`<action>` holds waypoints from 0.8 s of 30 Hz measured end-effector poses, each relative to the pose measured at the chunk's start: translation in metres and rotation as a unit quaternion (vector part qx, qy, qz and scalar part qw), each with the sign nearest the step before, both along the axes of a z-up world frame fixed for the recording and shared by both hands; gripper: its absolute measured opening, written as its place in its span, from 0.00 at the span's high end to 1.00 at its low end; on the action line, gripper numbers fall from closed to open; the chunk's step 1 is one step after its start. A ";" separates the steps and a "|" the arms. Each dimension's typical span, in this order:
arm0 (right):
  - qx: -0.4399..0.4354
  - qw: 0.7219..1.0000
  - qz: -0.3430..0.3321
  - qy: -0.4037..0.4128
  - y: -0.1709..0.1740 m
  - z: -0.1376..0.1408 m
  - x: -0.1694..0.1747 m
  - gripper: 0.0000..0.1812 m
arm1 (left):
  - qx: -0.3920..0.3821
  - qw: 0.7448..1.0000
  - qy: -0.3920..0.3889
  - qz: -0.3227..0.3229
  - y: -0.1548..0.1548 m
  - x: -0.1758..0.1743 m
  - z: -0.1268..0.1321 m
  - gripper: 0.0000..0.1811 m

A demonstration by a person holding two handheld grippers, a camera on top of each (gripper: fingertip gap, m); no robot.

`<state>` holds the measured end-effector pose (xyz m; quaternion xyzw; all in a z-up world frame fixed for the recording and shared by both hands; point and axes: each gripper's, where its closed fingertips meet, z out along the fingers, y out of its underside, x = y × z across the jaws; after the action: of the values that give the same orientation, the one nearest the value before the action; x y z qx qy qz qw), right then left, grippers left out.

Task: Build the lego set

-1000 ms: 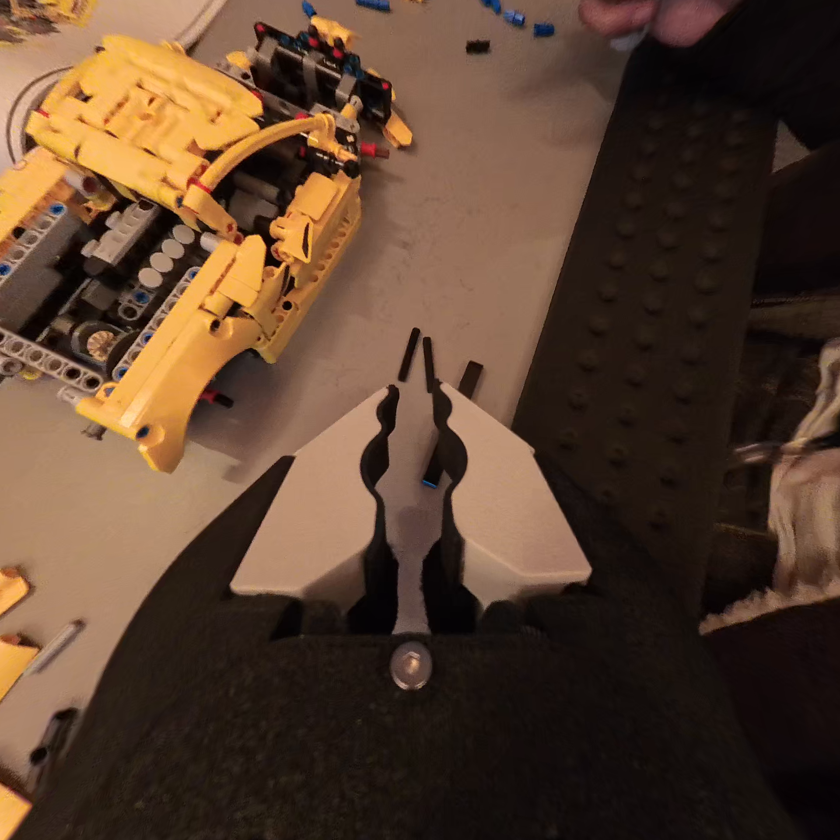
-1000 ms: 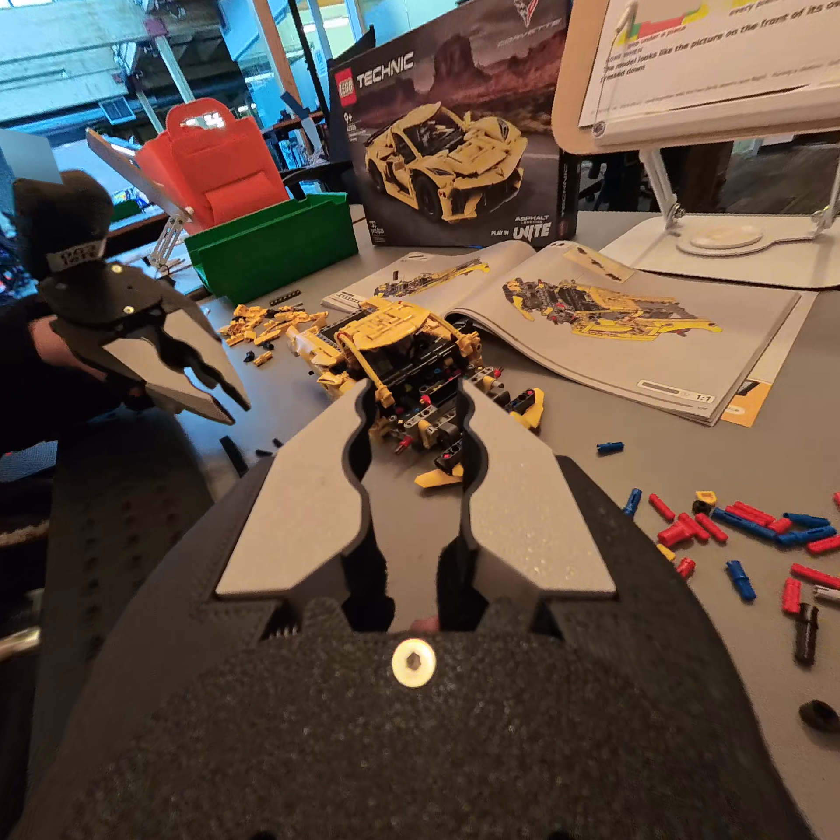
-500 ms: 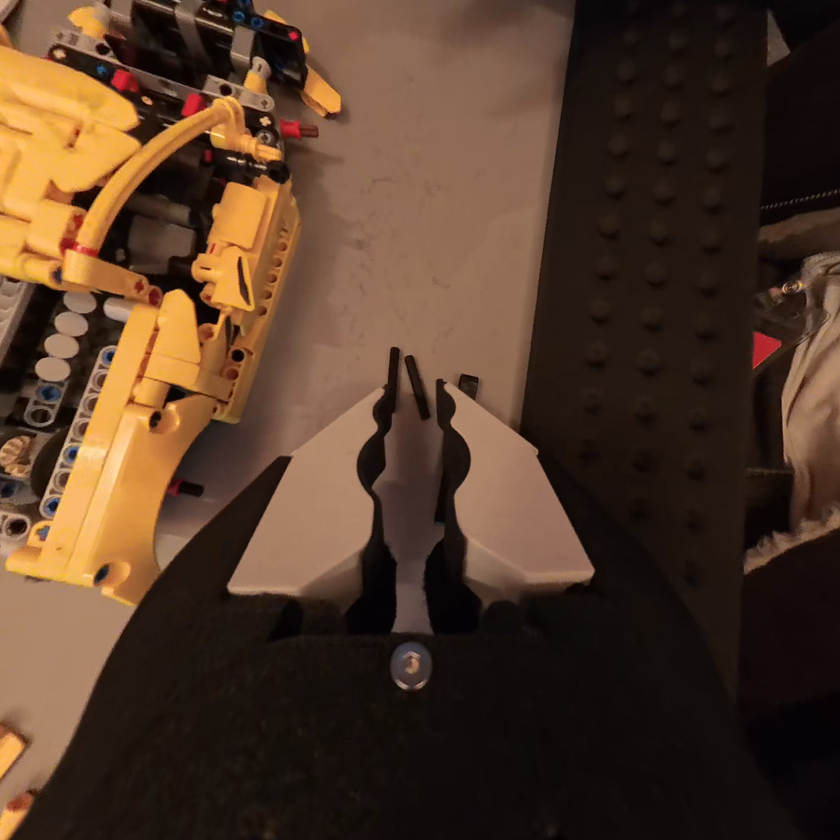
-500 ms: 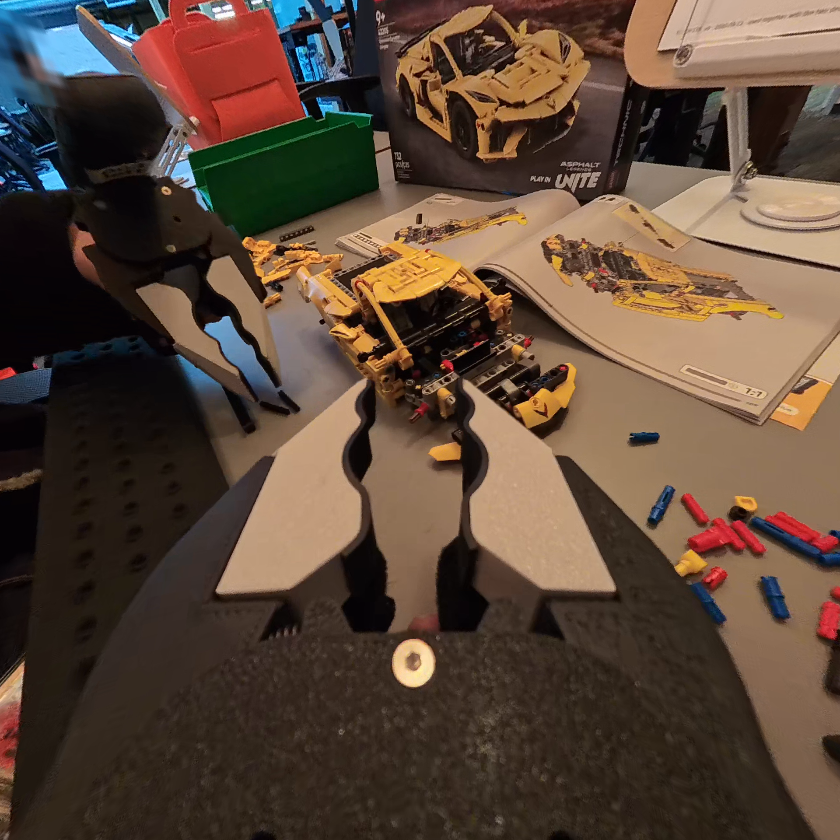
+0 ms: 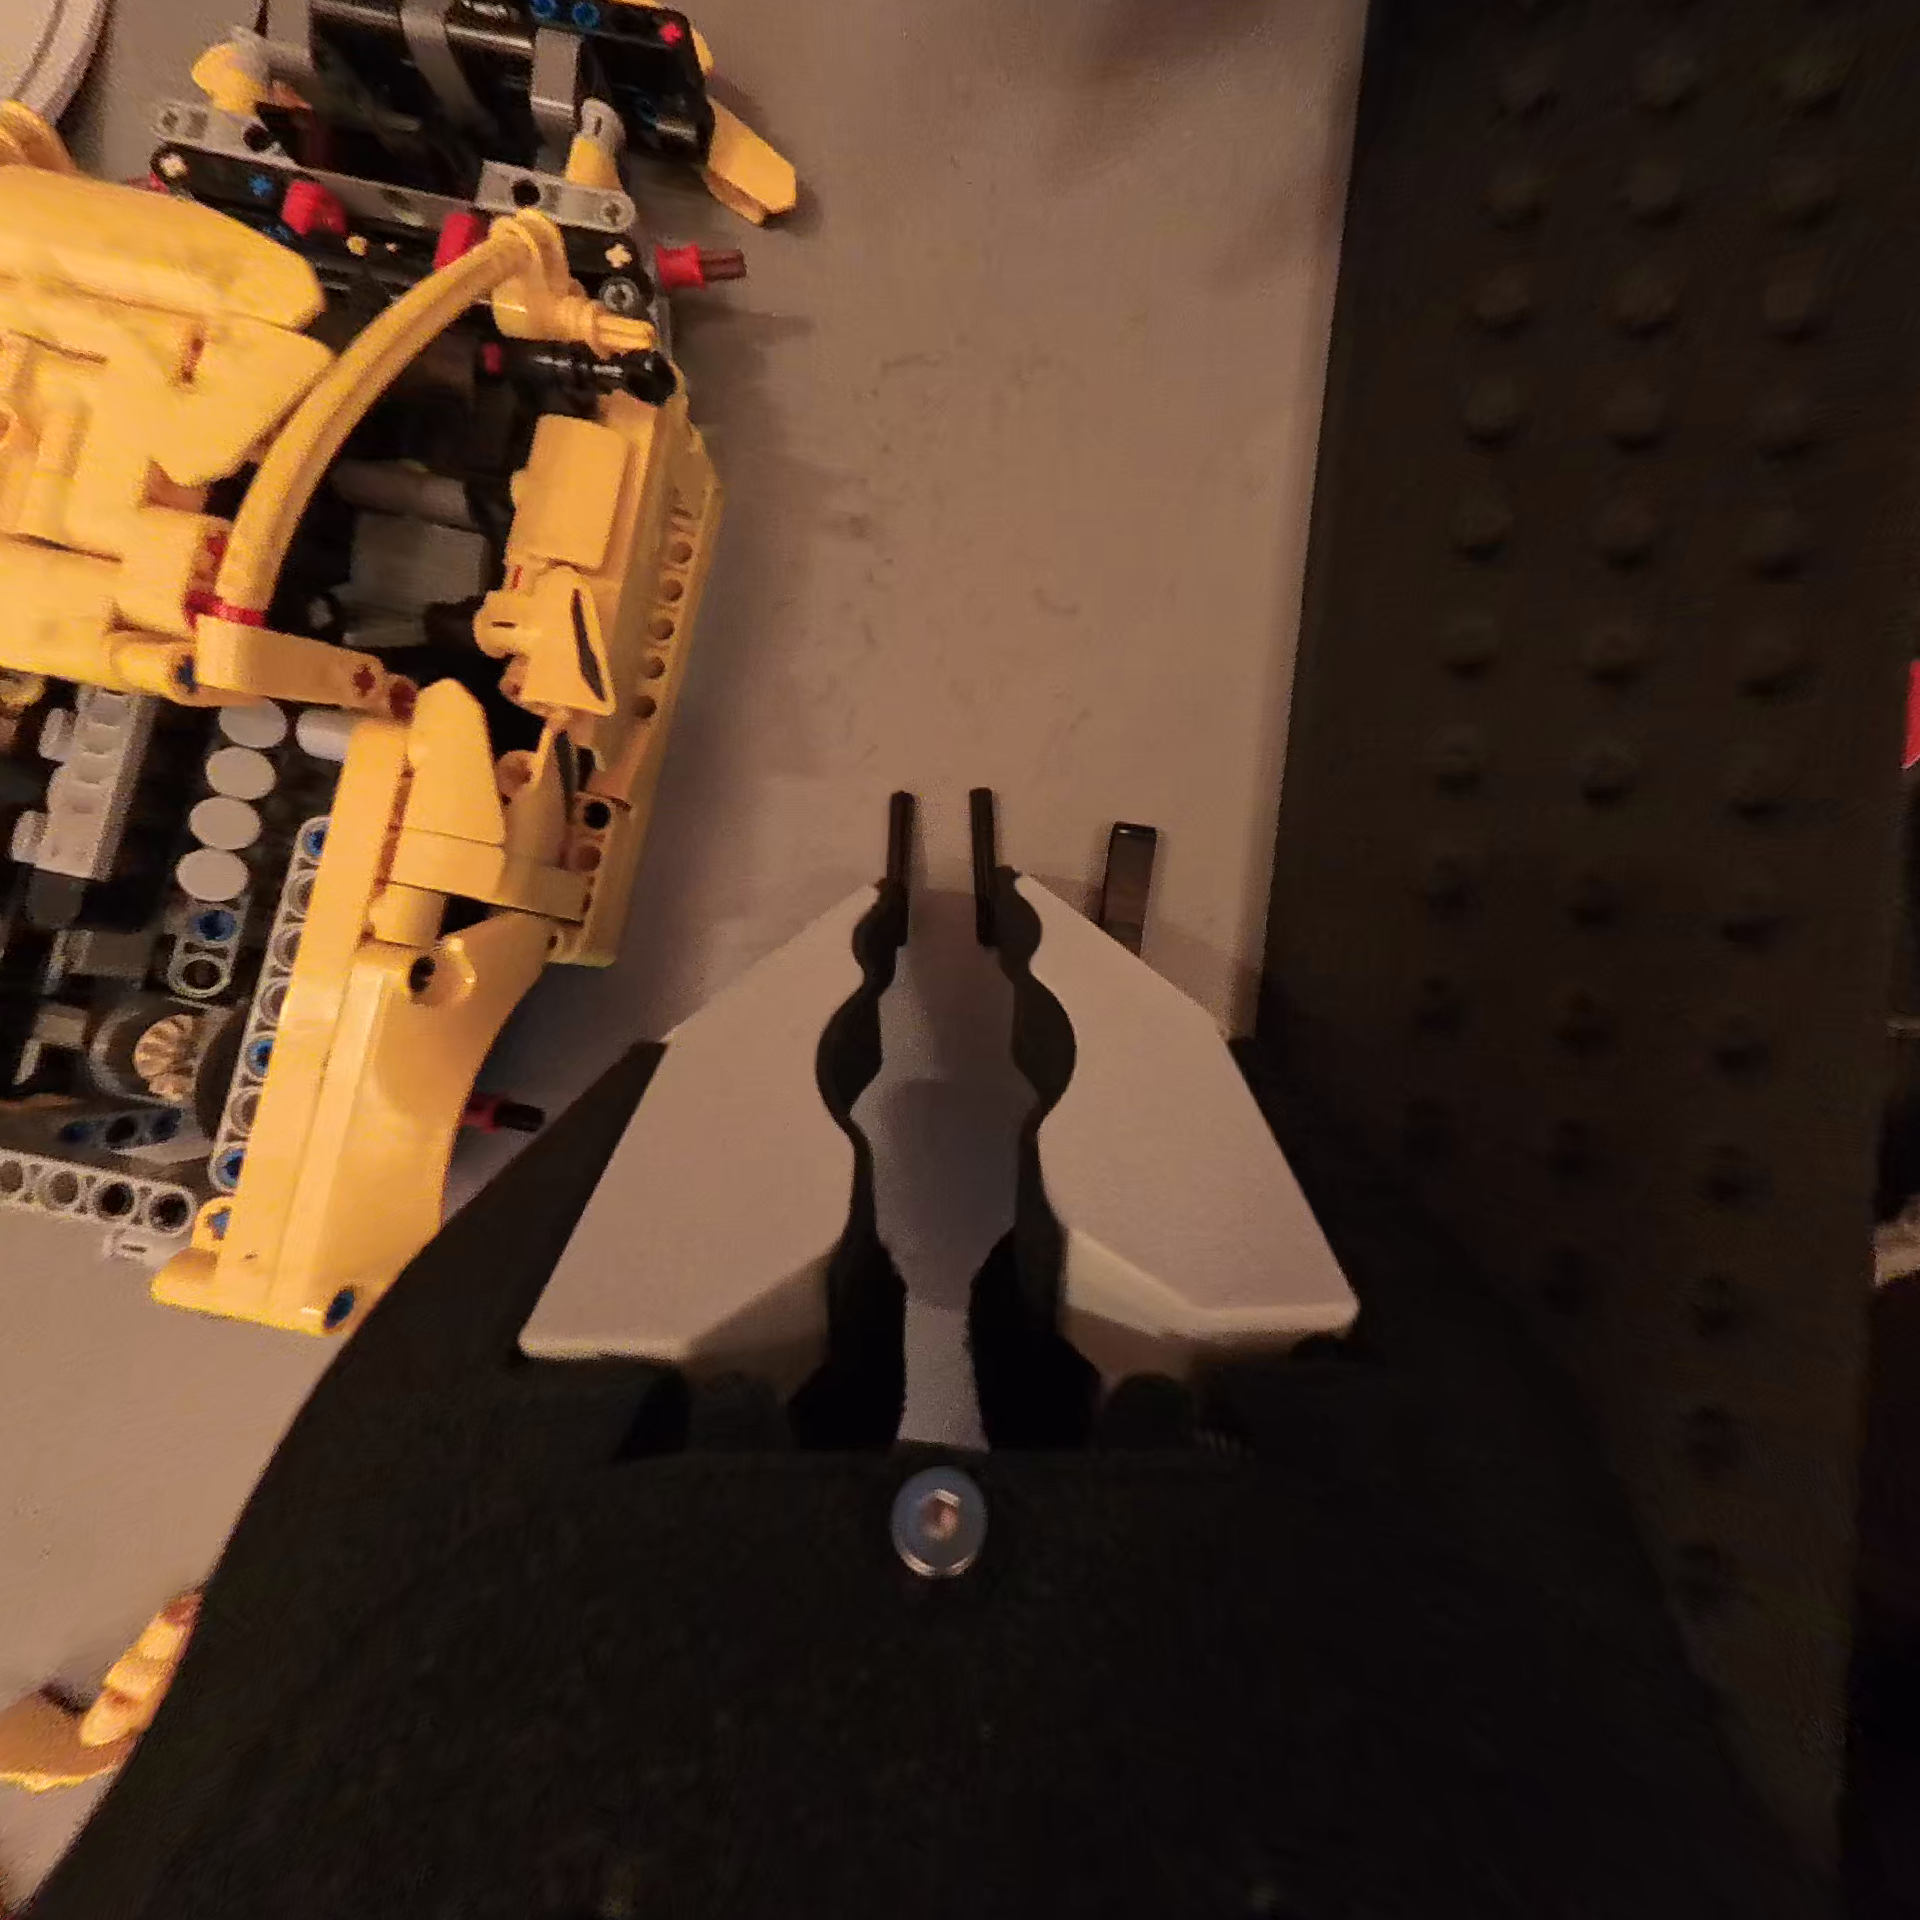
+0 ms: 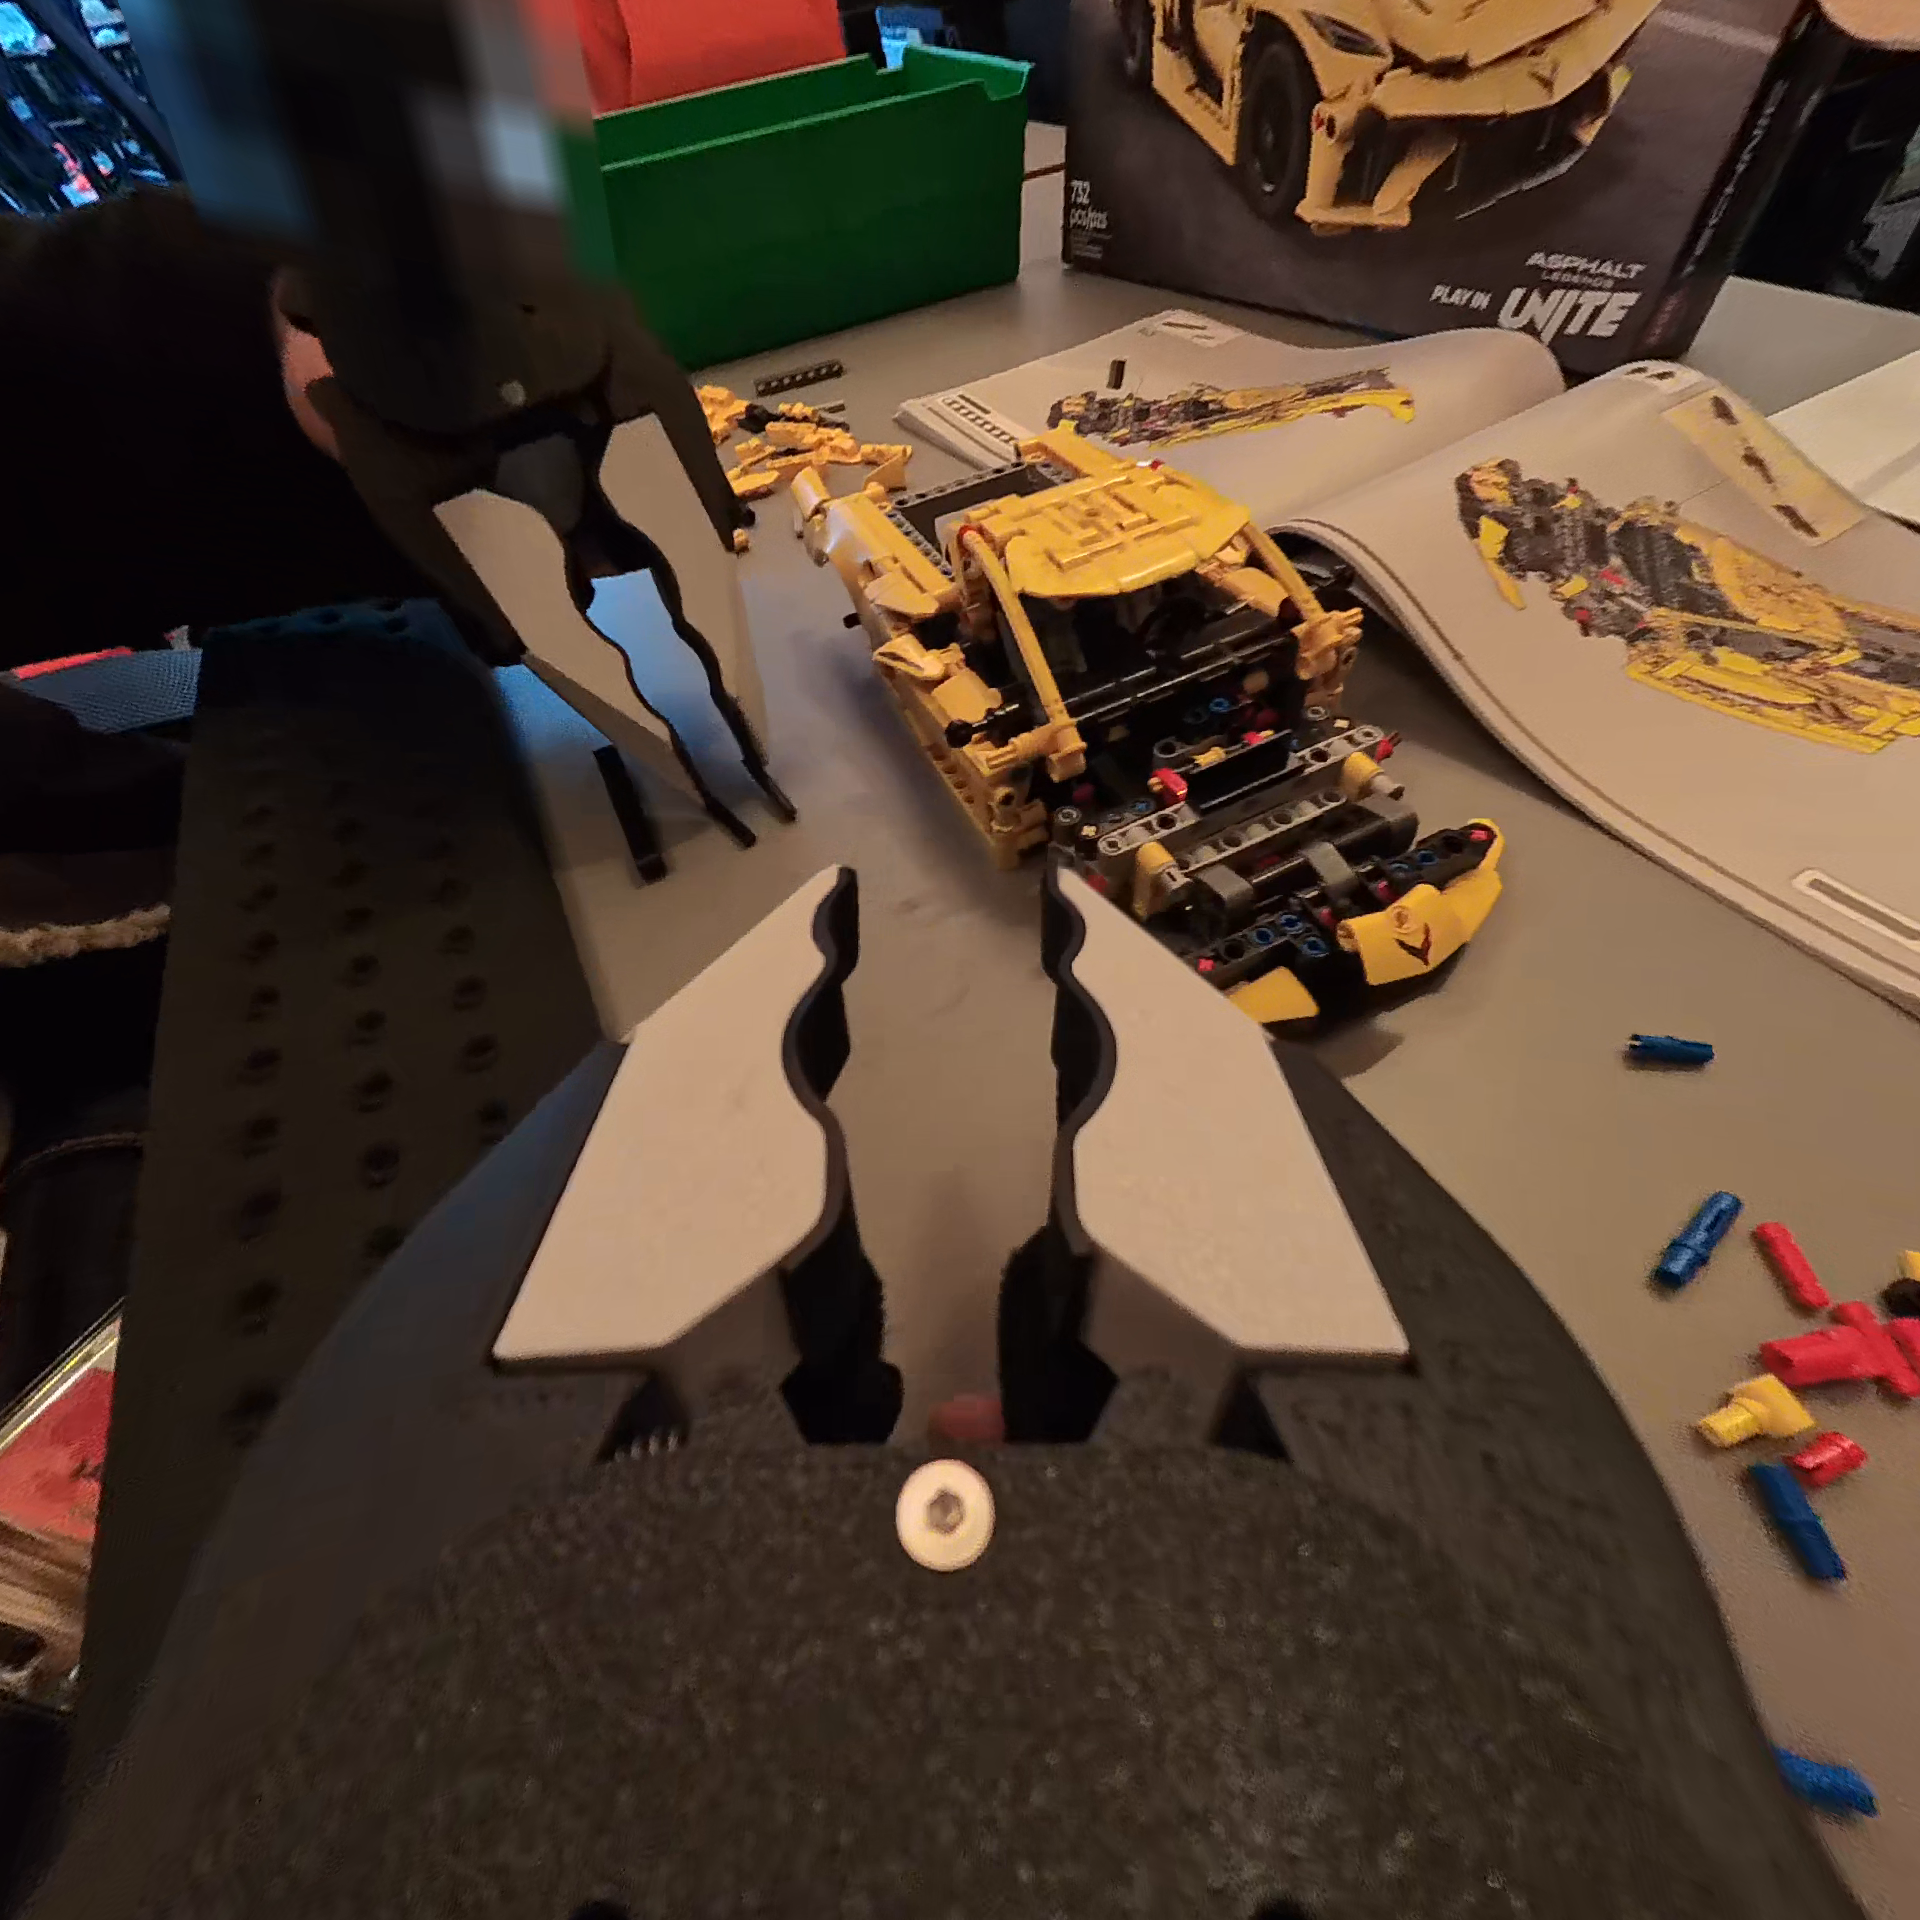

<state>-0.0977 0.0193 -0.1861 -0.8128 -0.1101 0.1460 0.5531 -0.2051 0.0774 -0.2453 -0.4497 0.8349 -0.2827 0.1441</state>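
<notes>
Since a second ago we have lowered our left gripper (image 5: 940, 894) to the grey table (image 5: 1039, 468), tips now astride two thin black rods (image 5: 900, 847) lying just right of the half-built yellow lego car (image 5: 343, 623). Its fingers are spread, grasping nothing. A flat black strip (image 5: 1130, 868) lies right of the rods, beside the studded black mat (image 5: 1610, 727). Our right gripper (image 6: 948, 904) hovers released in front of the car, whose bumper sits just right of its tip. Loose red and blue pins (image 6: 1787, 1340) lie well right of the car, the open instruction booklet (image 6: 1558, 520) behind it.
</notes>
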 end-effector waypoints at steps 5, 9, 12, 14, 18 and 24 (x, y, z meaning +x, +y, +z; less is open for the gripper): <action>-0.010 1.000 0.004 -0.001 0.001 -0.004 -0.002 0.81 | 0.031 0.999 -0.014 -0.010 0.008 0.002 0.002 0.90; -0.016 1.000 0.006 -0.002 0.001 -0.007 -0.003 0.81 | 0.017 1.000 -0.004 0.001 0.015 0.004 0.001 0.90; -0.018 1.000 0.009 -0.005 0.001 -0.008 -0.004 0.81 | 0.013 1.000 0.006 -0.006 0.013 0.004 -0.005 0.91; -0.019 1.000 0.012 -0.007 0.001 -0.009 -0.005 0.81 | 0.004 1.000 0.002 -0.016 0.007 0.005 -0.006 0.96; -0.007 0.998 0.048 -0.031 0.003 -0.012 -0.019 0.80 | 0.025 0.999 -0.003 -0.038 0.003 0.010 -0.005 0.98; -0.001 0.987 0.159 -0.022 0.006 -0.001 -0.060 0.87 | 0.027 0.986 -0.105 -0.124 -0.044 0.028 0.045 0.98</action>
<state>-0.1577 0.0257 -0.1874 -0.7884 -0.2504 0.2143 0.5194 -0.1775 0.0332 -0.2000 -0.3065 0.8718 -0.3215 0.2065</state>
